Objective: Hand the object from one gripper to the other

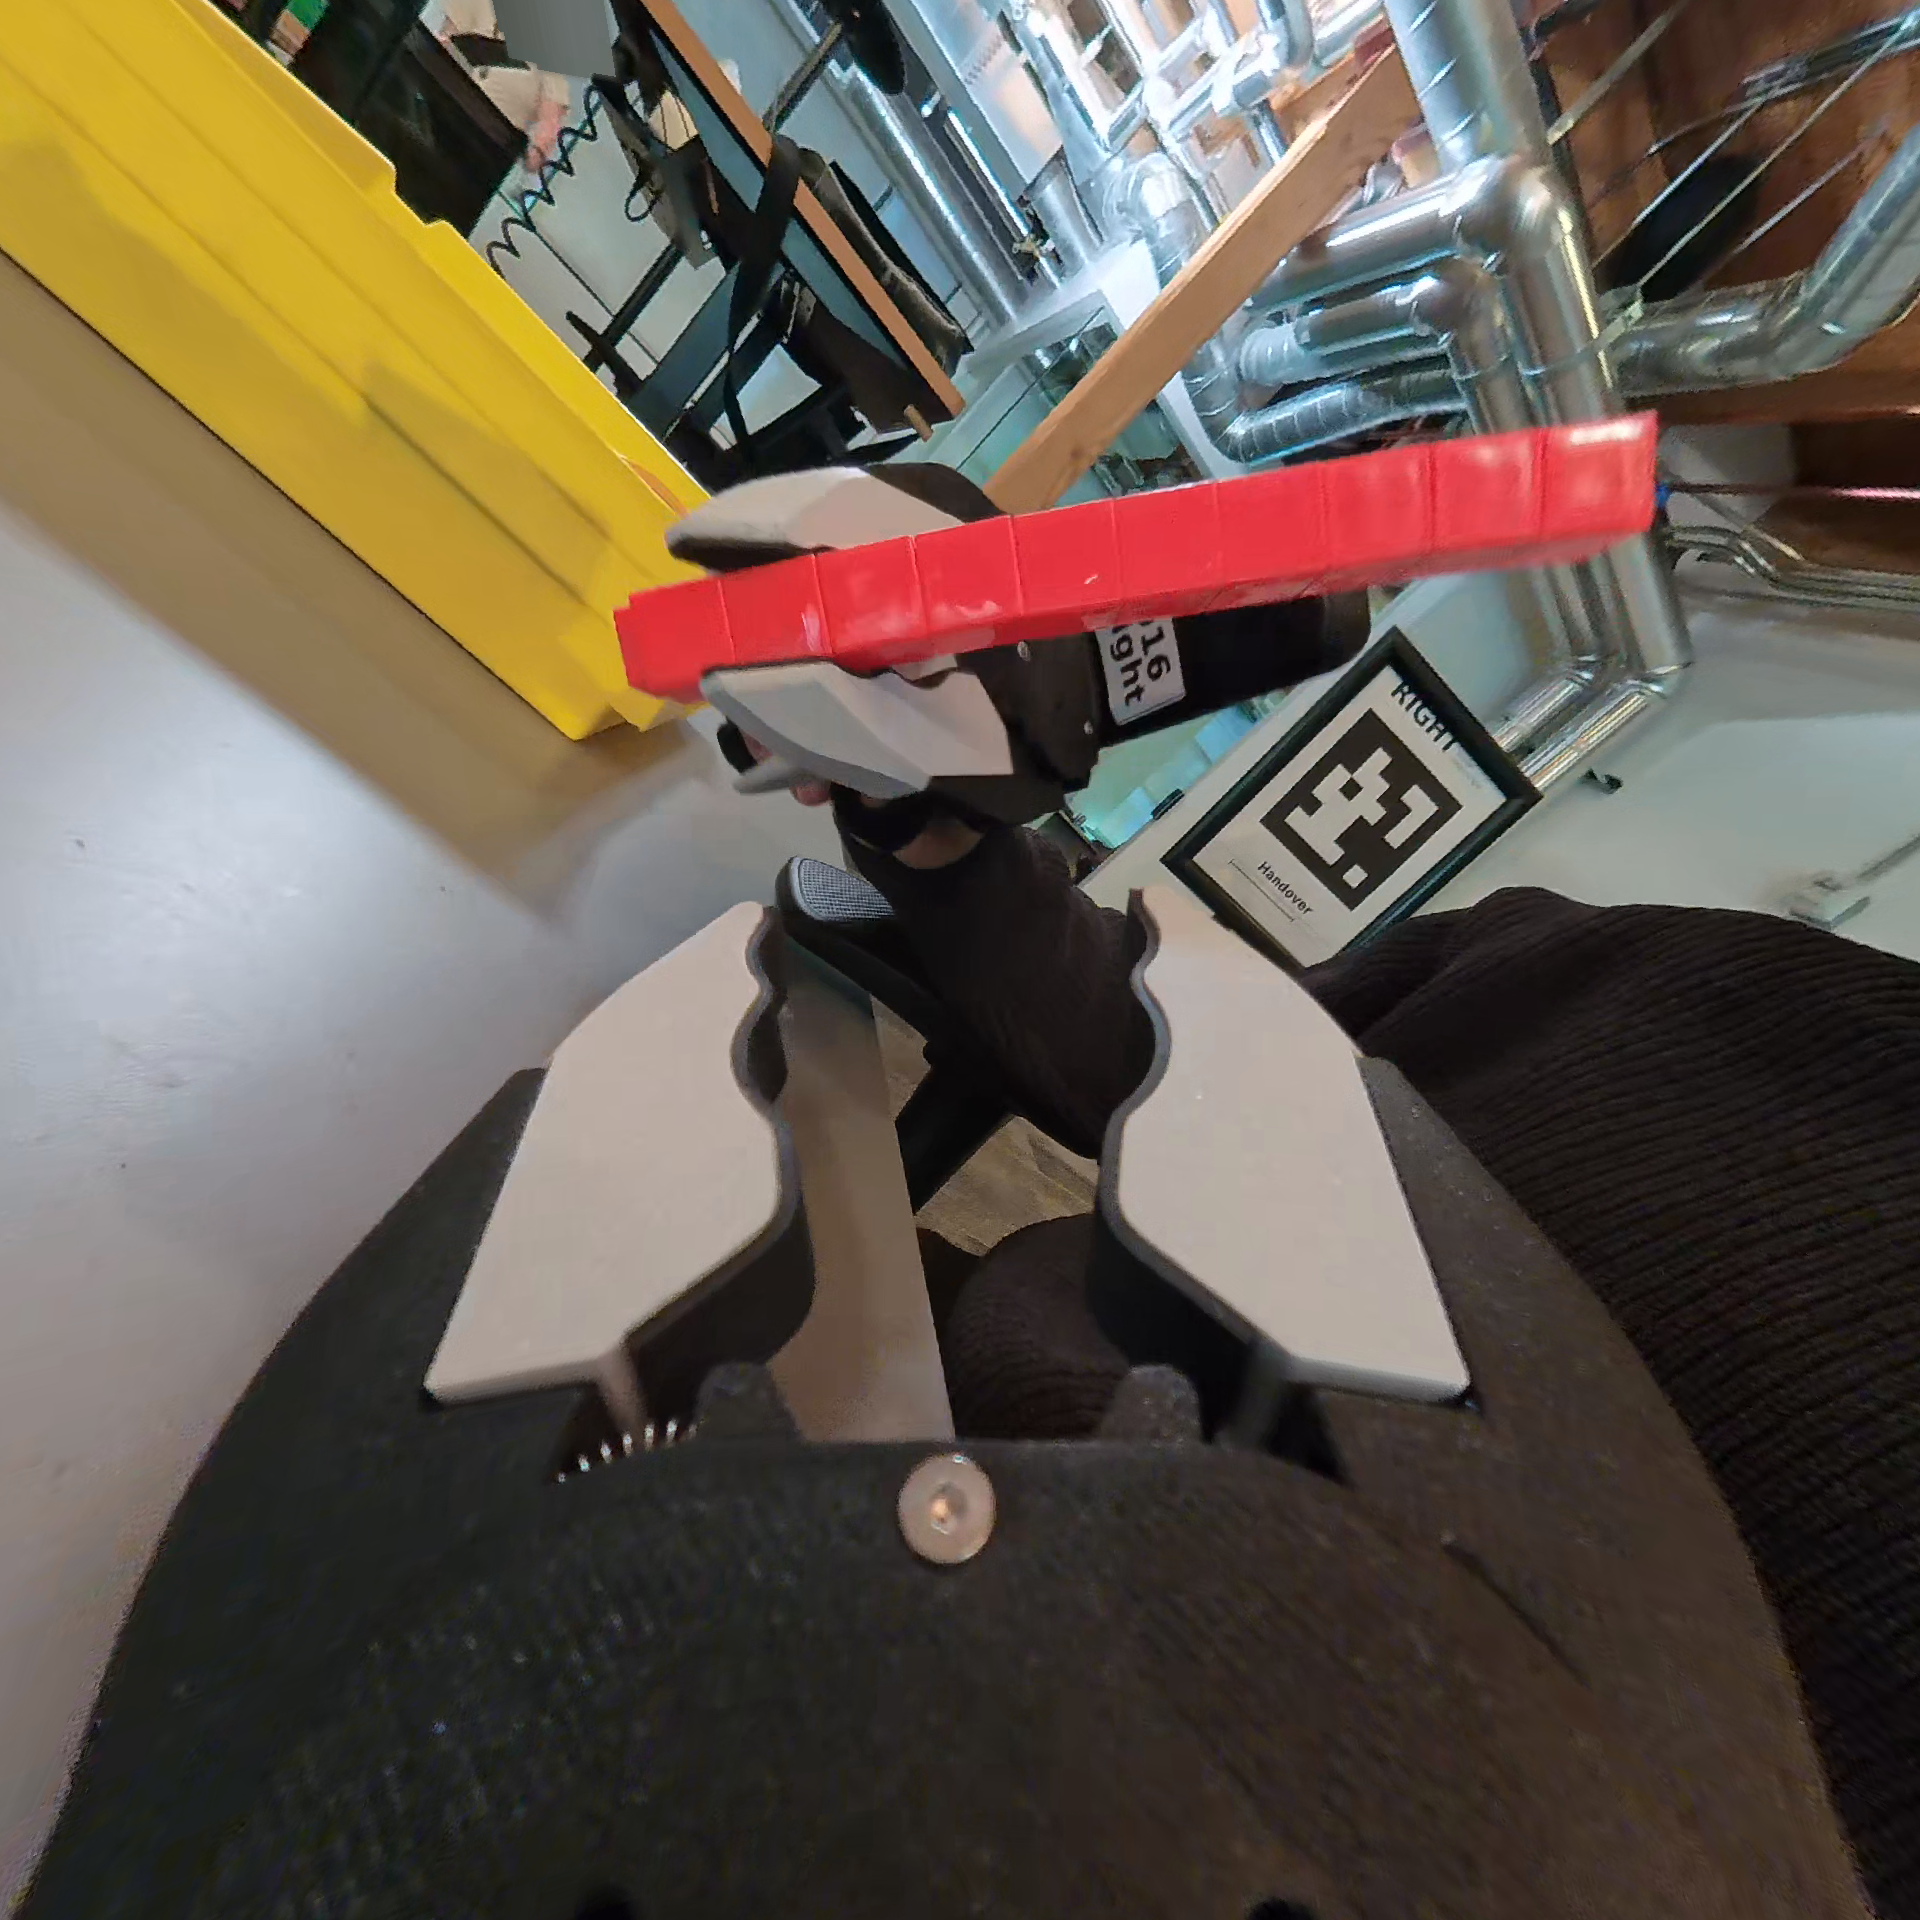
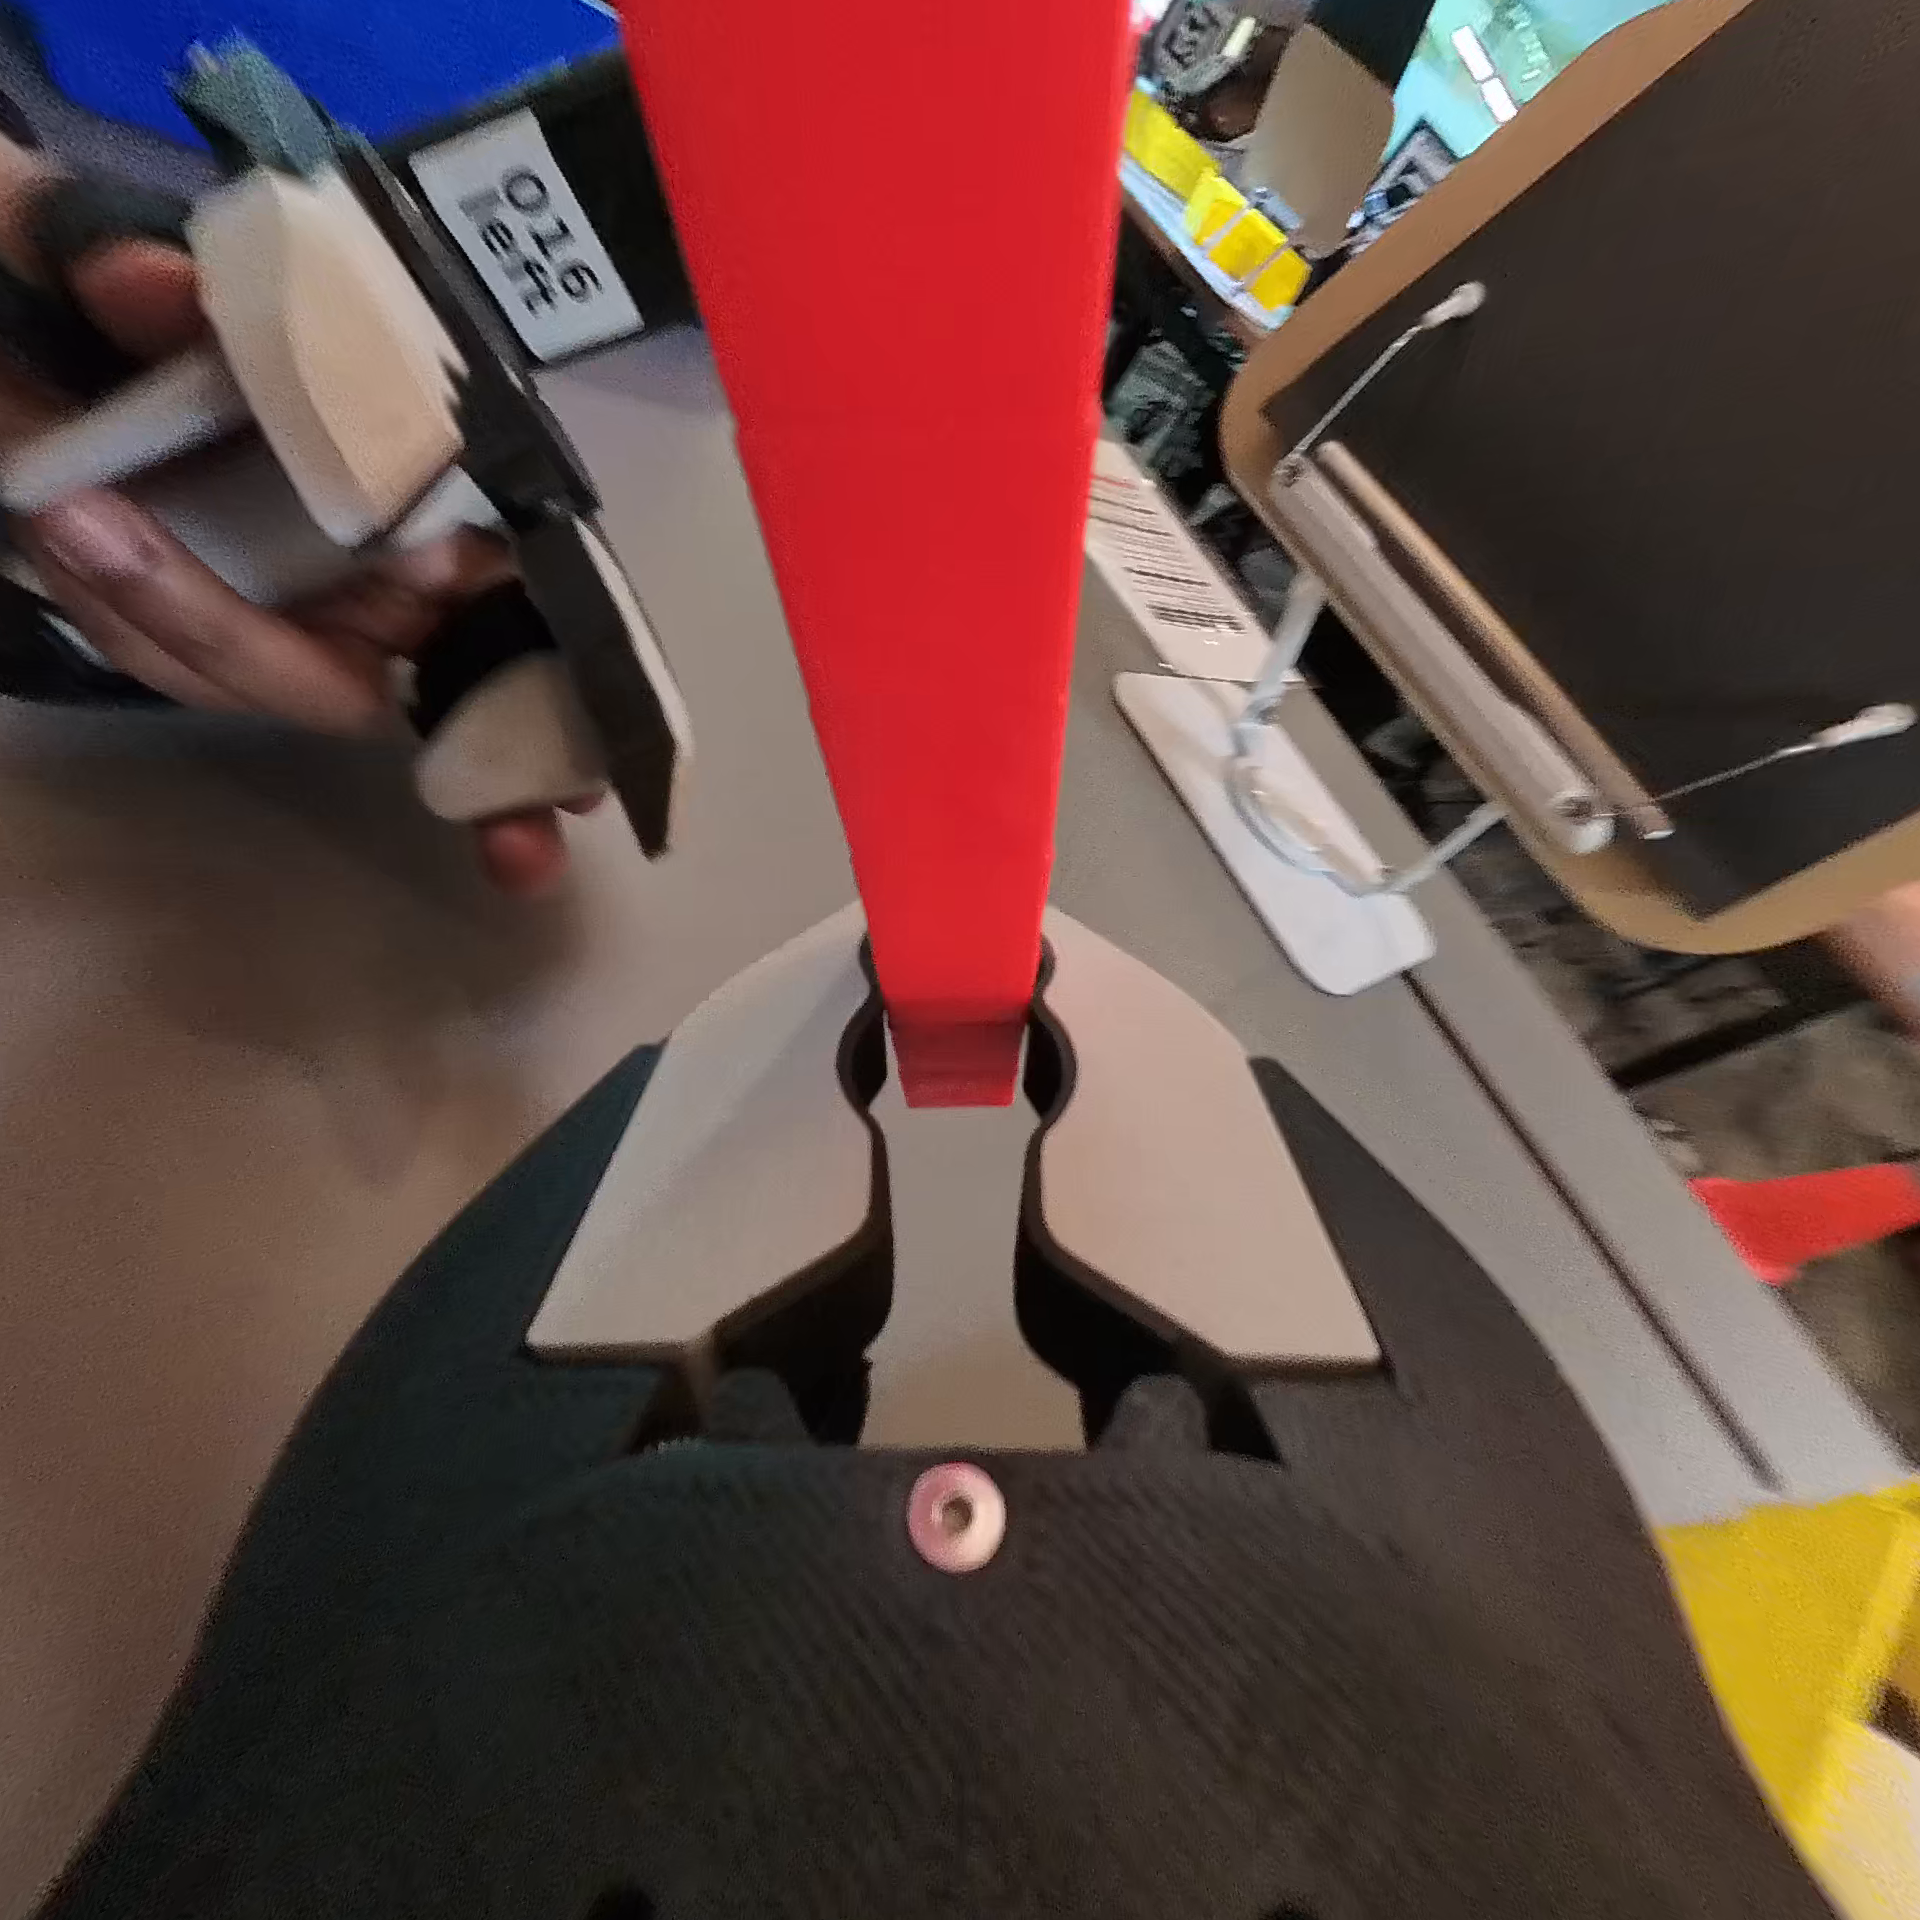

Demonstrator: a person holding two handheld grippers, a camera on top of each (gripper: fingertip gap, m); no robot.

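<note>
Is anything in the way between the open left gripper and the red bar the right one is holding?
Nothing visible. The left gripper is open and empty, the red bar juts free from the right gripper, and only open air separates them.

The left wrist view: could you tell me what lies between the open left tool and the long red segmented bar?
Only a black-gloved hand, gripping the right tool that clamps the bar, beyond the left tool.

Red bar [image 2: 883, 468] cut off by right wrist view's top edge; left tongs [image 2: 436, 582] motion-blurred there.
</note>
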